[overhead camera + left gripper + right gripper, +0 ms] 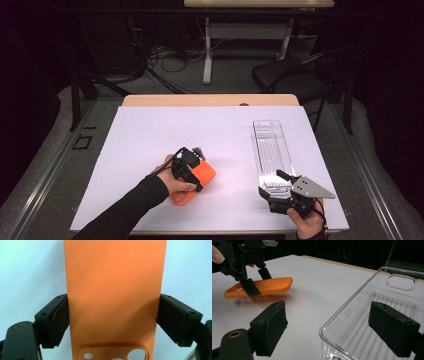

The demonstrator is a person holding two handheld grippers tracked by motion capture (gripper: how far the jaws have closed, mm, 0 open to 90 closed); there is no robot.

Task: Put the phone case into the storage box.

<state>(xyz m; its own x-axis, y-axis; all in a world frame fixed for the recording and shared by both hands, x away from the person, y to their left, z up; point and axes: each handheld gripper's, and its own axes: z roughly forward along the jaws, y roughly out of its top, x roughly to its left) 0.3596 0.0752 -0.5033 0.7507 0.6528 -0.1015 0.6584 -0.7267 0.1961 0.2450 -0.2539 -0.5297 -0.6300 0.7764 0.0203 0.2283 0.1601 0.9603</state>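
Looking down from the high view, a white tabletop (150,130) is seen with a person's two forearms entering from the bottom edge. The left gripper (196,176) is held over the middle left of the surface and is clamped across an orange phone case (200,176). Toward the right side, a clear plastic tray (271,150) is laid lengthwise, and the right gripper (276,186) is placed at its near end. In the left gripper view, the orange phone case (113,290) is shown running up between the two black jaws, with both pads pressed against its long edges and the camera cut-outs seen at the bottom. In the right gripper view, the right gripper (334,322) is shown with its jaws standing apart: one jaw is seen outside the clear plastic tray (372,302), the other over its ribbed inside, so that the tray's near wall lies between them without being pressed. Farther off in that view, the orange phone case (269,286) is held tilted, just above the tabletop (317,282), by the left gripper (257,281).
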